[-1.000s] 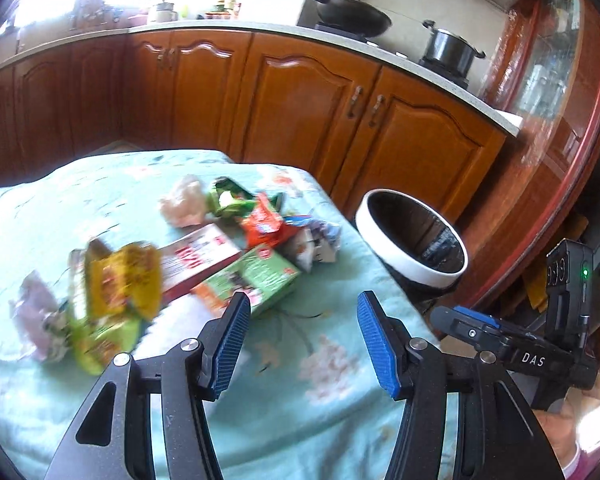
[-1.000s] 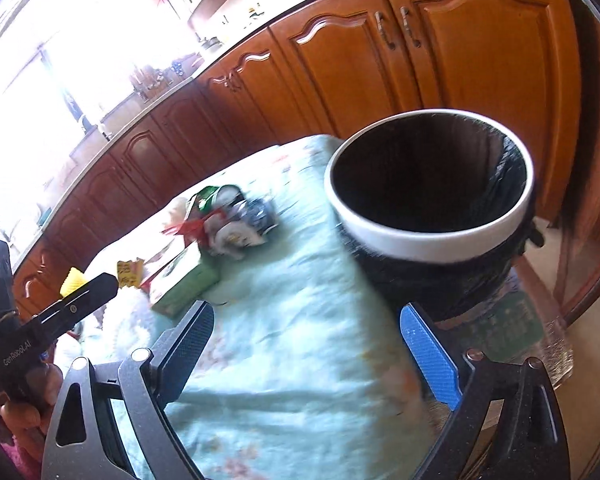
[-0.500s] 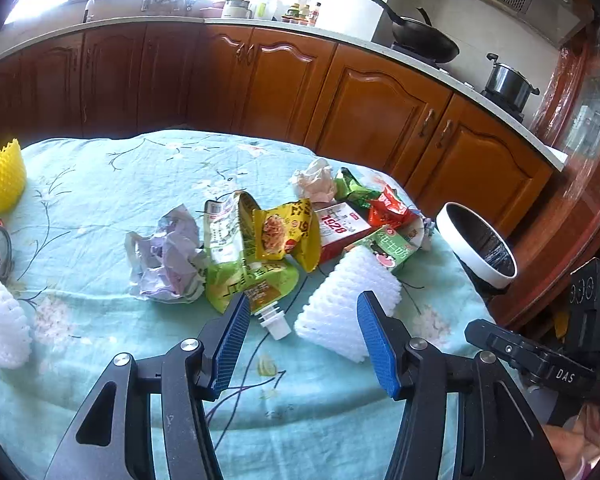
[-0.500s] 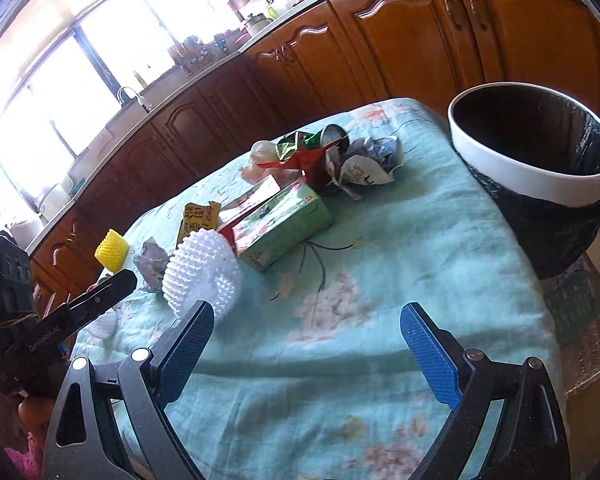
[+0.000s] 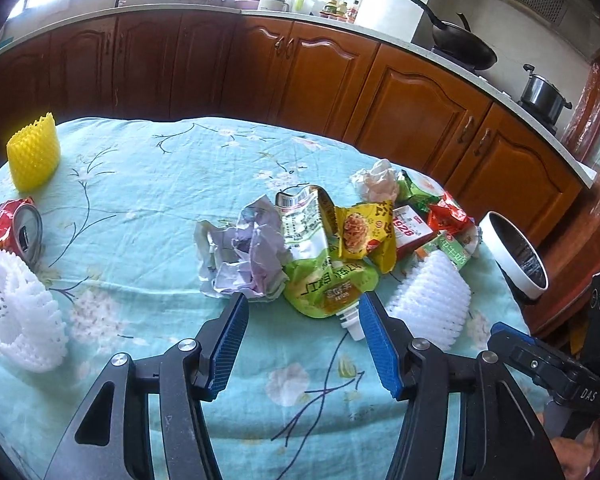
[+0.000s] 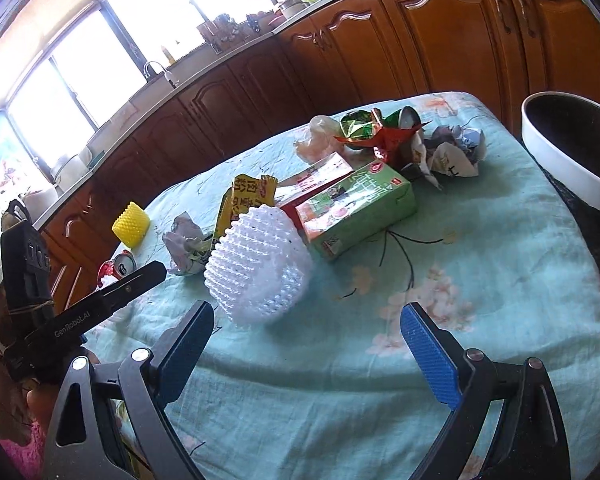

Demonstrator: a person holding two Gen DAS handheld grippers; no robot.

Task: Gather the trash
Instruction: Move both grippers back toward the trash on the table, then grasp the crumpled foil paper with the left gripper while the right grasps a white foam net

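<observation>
A light-green floral tablecloth (image 5: 172, 184) covers the table. Behind it runs a row of brown wooden cabinet doors (image 5: 308, 76) under a pale stone countertop (image 5: 204, 9). At far right a black wok (image 5: 466, 50) and a lidded steel pot (image 5: 543, 92) sit on the stove. A curved tap (image 6: 156, 69) stands by the bright window (image 6: 88, 76); the small bottles (image 5: 340, 7) beside it are too blurred to identify.

Left claw (image 5: 300, 340): black frame, ribbed blue pads, silver screws. Right claw (image 6: 306, 354) same build. Pink sleeve (image 6: 20, 454) at lower left.
</observation>
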